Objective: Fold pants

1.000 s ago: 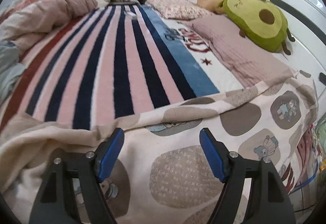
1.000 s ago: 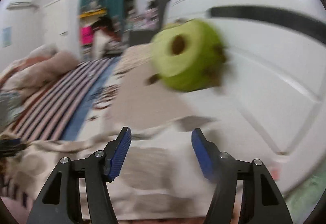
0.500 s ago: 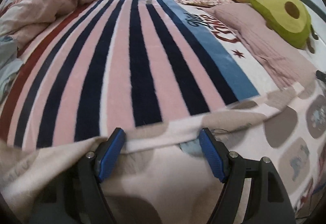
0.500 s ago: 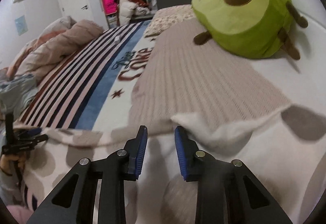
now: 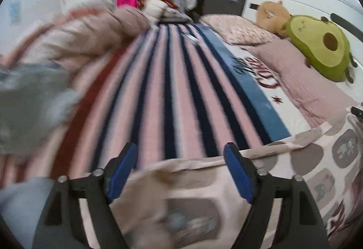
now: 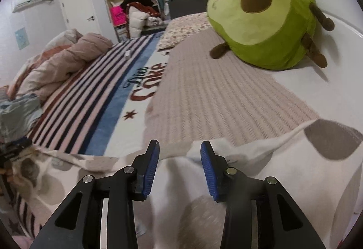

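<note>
The cream fleece pants printed with grey-brown blobs and small bears (image 5: 317, 165) lie spread across the near edge of the pink, navy and blue striped blanket (image 5: 181, 101), their lower part cut off by the bottom of both views. In the left wrist view motion blur smears the cloth just under the left gripper (image 5: 180, 173), so the print there cannot be read; its 2 blue-padded fingers (image 5: 237, 173) stand wide apart above the pants with nothing between them. A blurred grey garment (image 5: 31, 101) at the left edge is hard to identify. In the right wrist view the right gripper (image 6: 179, 167) hangs over a raised white fold of the pants (image 6: 261, 181), its fingers parted to a moderate gap; whether the pads touch the cloth cannot be told. Beyond it a ribbed dusty-pink pillow (image 6: 215, 95) carries a green avocado plush toy (image 6: 265, 20), partly clipped by the lens rim.
</note>
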A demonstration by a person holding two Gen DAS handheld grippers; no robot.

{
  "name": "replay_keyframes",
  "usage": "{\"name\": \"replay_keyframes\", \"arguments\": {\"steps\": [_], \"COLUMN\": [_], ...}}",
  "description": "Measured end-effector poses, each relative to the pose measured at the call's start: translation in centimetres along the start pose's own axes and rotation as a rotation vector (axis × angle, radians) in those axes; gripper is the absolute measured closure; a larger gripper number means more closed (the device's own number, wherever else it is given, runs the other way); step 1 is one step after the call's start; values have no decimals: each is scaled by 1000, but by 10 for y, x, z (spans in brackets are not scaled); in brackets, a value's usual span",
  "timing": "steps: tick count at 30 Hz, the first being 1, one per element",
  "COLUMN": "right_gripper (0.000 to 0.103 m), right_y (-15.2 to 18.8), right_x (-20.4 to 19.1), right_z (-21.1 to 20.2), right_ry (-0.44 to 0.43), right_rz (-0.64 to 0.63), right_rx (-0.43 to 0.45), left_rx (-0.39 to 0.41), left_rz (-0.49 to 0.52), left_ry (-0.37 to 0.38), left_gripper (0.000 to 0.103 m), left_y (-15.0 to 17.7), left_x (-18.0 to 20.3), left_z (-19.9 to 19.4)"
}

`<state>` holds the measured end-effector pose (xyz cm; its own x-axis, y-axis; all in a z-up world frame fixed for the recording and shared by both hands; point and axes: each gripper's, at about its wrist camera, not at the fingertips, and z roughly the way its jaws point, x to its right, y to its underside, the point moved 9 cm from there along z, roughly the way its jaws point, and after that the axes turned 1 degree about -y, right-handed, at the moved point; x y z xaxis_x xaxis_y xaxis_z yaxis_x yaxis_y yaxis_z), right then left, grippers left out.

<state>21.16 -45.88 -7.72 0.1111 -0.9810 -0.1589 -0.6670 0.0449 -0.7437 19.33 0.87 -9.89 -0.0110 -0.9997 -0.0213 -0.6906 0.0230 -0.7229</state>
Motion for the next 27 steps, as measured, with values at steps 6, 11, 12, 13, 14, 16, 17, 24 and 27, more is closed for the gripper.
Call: {"name": "replay_keyframes", "arguments": {"steps": [6,11,12,13,14,16,17,24,27], "right_gripper": [63,63,63,63,63,63,63,63,63], "right_y": [15,25,27,27,28,28,28,25,27], "right_x": [-37,-53,-55,-56,-57,-58,-58,-62,-66], "right_z": [-10,-9,-8,-8,-8,-8,-8,-10,-9], "right_ry": [-84,-112,-115,-114,-113,-108,-106,-111,-112], "right_rz": [-59,-69,-70,-72,-74,-76,-75,-72,-84], "right_rx": [-9,-30,-35,-38,-40,-43,-43,-34,-44], "left_rx": [-101,-198,-209,-216,-222,-210,-199,-13,4], "left_rz": [-14,8,-1,-8,-12,-23,-19,42,75], "left_ry": [-42,-47,-46,-39,-20,6,2,-95,-213], "left_gripper": [20,21,28,37,59,80,87,80,54], "left_y": [30,62,66,69,71,65,61,-8,-23], "left_x": [-47,-53,-53,-53,-52,-52,-53,-57,-75], "left_z": [-14,10,13,15,17,15,13,-23,-28]}}
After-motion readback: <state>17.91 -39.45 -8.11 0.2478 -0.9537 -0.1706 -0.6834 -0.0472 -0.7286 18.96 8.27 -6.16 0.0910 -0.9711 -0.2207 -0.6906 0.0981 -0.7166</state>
